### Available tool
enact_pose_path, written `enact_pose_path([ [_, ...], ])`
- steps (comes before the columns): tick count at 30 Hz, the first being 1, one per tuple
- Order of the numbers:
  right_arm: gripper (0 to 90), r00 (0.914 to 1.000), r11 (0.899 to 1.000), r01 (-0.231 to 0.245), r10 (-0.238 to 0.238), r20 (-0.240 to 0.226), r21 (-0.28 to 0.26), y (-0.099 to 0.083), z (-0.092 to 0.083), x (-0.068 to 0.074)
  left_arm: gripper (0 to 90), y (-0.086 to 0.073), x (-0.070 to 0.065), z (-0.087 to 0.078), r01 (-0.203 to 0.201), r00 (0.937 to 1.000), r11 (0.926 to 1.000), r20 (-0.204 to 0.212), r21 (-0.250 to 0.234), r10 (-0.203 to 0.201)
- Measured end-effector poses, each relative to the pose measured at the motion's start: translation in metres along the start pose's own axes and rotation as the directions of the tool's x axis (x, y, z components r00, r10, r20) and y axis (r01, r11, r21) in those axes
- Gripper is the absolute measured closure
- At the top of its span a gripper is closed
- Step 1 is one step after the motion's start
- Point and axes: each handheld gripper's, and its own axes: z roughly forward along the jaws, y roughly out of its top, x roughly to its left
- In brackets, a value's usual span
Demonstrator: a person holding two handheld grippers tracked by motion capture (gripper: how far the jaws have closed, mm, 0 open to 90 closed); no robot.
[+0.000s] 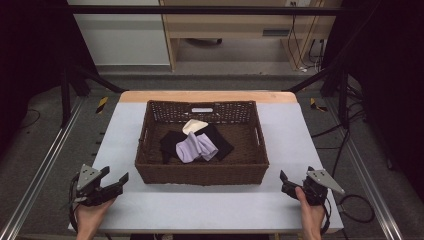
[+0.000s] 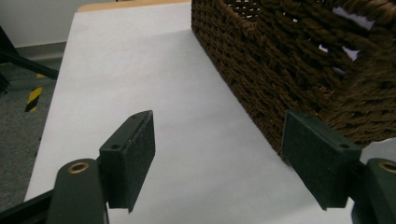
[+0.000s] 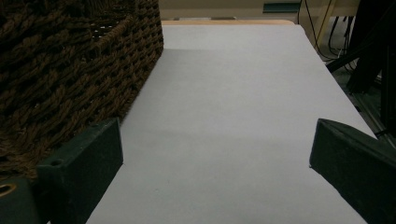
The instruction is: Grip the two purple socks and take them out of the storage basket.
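A pale grey table (image 1: 210, 205) with a wooden far edge stands on a dim grey floor, with light wooden furniture and trailing cables behind it. In the middle of the table sits a dark brown woven basket (image 1: 200, 172), rectangular, with handle slots in its end walls. Inside it lie a black cloth (image 1: 172, 142), a lilac cloth (image 1: 196, 147) bunched on top of the black one, and a cream cloth (image 1: 194, 126) just behind them toward the far wall.

The left gripper (image 1: 114, 179) is held low over the near left part of the table, beside the basket's near left corner and apart from it. Its jaws stand wide apart with nothing between them; in the left gripper view the basket's woven side (image 2: 289, 70) rises just ahead on the right.

The right gripper (image 1: 286, 181) is held over the near right part of the table, just off the basket's near right corner. Its jaws are also spread wide and empty, with bare tabletop (image 3: 233, 116) between them and the basket wall (image 3: 70, 70) close on the left.
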Motion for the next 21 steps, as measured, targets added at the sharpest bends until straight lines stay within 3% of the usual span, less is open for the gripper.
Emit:
enact_pose_path([
  [8,3.1,0.9996,0.999,-0.014,0.014,-0.025,0.029,-0.006,0.001,-0.009,26.5,0.007,-0.003,-0.005,-0.002,0.9998,1.0000,0.018,-0.006,0.002],
  [12,3.0,0.9994,0.999,-0.020,0.021,-0.026,0.032,-0.007,0.001,-0.013,26.2,0.017,-0.005,-0.012,0.001,0.9996,0.9989,0.029,-0.047,0.001],
  [21,2.5,0.9993,1.000,-0.004,0.005,-0.038,0.025,-0.007,0.001,-0.013,26.1,0.028,-0.012,-0.020,-0.004,0.9984,0.9967,0.056,-0.082,0.008],
])
